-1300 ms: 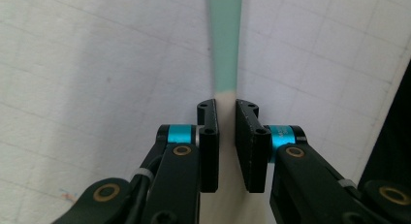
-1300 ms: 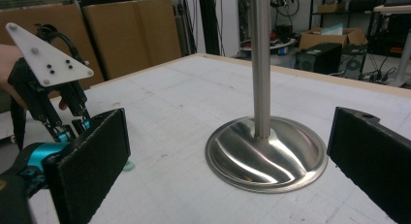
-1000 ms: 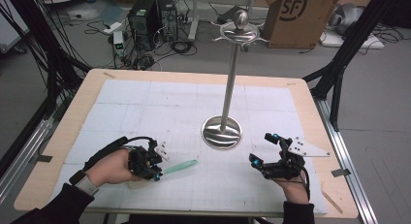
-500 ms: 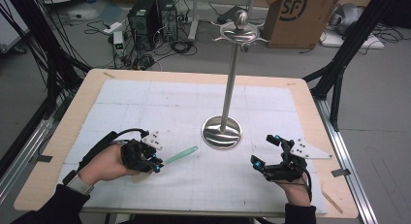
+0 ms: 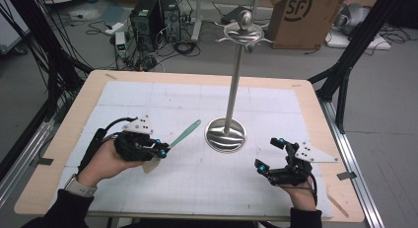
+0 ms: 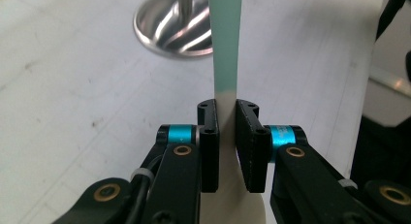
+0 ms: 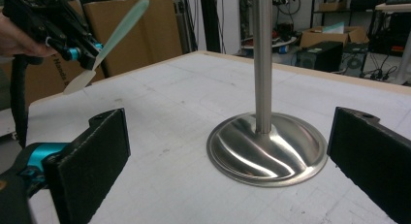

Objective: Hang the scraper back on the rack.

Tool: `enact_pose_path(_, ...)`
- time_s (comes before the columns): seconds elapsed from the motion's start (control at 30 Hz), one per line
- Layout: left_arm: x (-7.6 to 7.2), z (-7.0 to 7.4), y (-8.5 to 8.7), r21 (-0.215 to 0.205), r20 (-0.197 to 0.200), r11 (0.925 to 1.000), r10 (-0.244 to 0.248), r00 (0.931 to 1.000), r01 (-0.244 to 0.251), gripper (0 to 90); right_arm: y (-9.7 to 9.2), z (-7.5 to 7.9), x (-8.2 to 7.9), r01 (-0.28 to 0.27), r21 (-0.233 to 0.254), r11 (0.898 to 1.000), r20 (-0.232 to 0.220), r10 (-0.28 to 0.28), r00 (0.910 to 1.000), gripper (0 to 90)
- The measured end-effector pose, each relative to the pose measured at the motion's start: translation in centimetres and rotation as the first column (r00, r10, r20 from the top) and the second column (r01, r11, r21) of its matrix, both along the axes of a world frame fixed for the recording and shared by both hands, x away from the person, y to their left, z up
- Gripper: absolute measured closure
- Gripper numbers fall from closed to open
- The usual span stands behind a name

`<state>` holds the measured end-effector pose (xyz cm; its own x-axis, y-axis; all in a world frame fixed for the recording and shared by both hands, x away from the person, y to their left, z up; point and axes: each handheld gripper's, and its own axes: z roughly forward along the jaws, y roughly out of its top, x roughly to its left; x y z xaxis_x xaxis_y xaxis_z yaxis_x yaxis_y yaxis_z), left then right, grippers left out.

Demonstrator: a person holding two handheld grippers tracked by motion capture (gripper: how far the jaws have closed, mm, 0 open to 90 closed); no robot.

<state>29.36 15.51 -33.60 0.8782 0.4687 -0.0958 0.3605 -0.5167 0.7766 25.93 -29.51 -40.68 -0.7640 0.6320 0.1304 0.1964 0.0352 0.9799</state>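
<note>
A spatula (image 5: 185, 134) with a teal handle and a cream blade is off the table, handle slanting up toward the stand. My left gripper (image 5: 165, 150) is shut on it where handle meets blade, at the table's left front. In the left gripper view the pads (image 6: 209, 136) press both sides of the spatula (image 6: 226, 40). A steel stand with a round base (image 5: 226, 135) and a tall pole rises mid-table. My right gripper (image 5: 266, 153) rests at the right front, open, facing the stand base (image 7: 266, 149). The right gripper view shows the left gripper (image 7: 80, 54) holding the spatula (image 7: 121, 27) aloft.
A white gridded mat (image 5: 197, 99) covers the wooden table. The stand's pole ends in a hooked ring and knob (image 5: 245, 28) high above the table. Cardboard boxes (image 5: 305, 13), computer gear and cables lie on the floor beyond the far edge.
My left gripper has risen with the spatula, lifting it off the mat and tipping its handle upward toward the stand. The right gripper has stayed where it was.
</note>
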Motion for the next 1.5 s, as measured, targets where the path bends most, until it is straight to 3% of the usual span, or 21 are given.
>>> enact_pose_path(0.2,0.0,0.9,-0.1,-0.103,0.044,0.9942,0.035,0.9984,-0.030,80.3,0.1,0.1,0.0,-0.007,0.005,1.000,0.004,0.007,1.0000,0.4)
enact_pose_path(0.27,0.1,1.2,0.0,-0.143,0.030,0.9892,0.037,0.9989,-0.033,80.3,0.1,0.1,0.0,-0.009,0.010,1.000,0.003,0.009,1.0000,0.4)
enact_pose_path(0.53,0.8,2.4,0.0,-0.227,0.076,0.9737,0.043,0.9962,-0.025,80.3,-0.1,0.2,-0.1,-0.007,0.016,1.000,0.001,0.007,1.0000,0.4)
enact_pose_path(0.73,1.7,3.2,-0.1,-0.261,0.102,0.9654,0.027,0.9944,0.000,80.3,-0.1,0.1,0.0,-0.007,0.012,1.000,0.004,0.007,1.0000,0.4)
enact_pose_path(0.87,2.0,3.8,-0.3,-0.302,0.123,0.9533,0.029,0.9920,0.010,80.3,-0.2,0.2,0.0,-0.006,0.015,1.000,0.003,0.006,1.0000,0.4)
enact_pose_path(0.97,2.3,4.4,-0.4,-0.305,0.138,0.9522,0.024,0.9902,0.019,80.3,-0.3,0.2,-0.1,-0.005,0.017,1.000,0.002,0.005,1.0000,0.4)
enact_pose_path(1.07,2.7,5.1,-0.2,-0.331,0.153,0.9429,0.020,0.9881,0.033,80.3,-0.3,0.2,-0.1,-0.004,0.018,1.000,0.002,0.004,1.0000,0.4)
enact_pose_path(1.3,3.7,7.1,-0.2,-0.354,0.175,0.9340,0.019,0.9843,0.045,80.3,-0.4,0.2,-0.1,-0.005,0.023,1.000,0.008,0.005,1.0000,0.4)
enact_pose_path(1.5,4.2,8.5,-0.7,-0.359,0.215,0.9308,0.010,0.9765,0.069,80.3,-0.3,0.2,-0.1,-0.011,0.022,1.000,0.007,0.011,0.9999,0.4)
